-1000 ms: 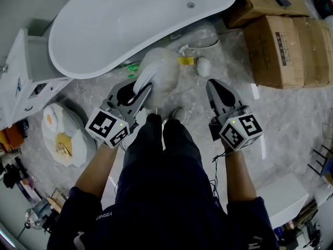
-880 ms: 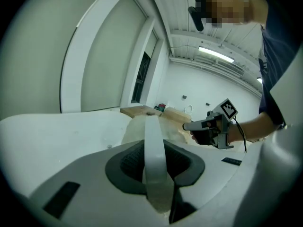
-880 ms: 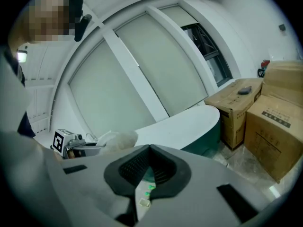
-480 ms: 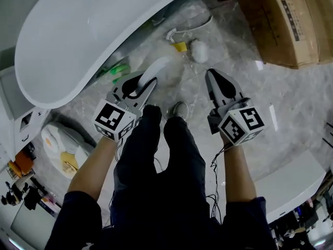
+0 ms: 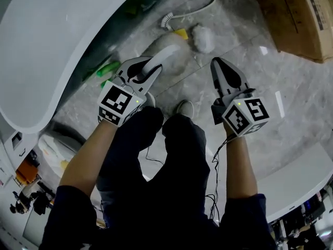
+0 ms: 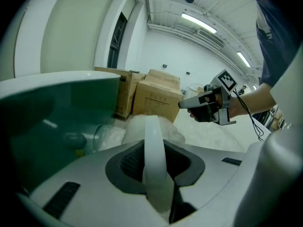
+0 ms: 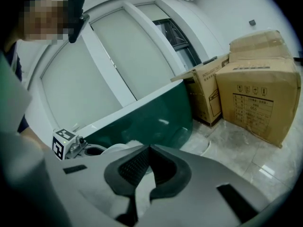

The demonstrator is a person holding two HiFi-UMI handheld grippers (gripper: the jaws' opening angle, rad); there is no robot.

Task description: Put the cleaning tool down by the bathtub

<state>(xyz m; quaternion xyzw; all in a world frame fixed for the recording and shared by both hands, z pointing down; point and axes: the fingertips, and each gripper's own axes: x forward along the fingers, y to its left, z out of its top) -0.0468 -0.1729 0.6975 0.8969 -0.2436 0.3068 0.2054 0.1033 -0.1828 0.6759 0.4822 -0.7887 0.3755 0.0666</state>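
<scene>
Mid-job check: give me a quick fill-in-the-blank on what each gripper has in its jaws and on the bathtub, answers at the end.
1. The left gripper has its jaws closed on the white ____ of the cleaning tool.
2. The right gripper has its jaws together and holds ____.
3. The bathtub is white inside and dark ____ on its outer wall.

Missing words: handle; nothing; green
</scene>
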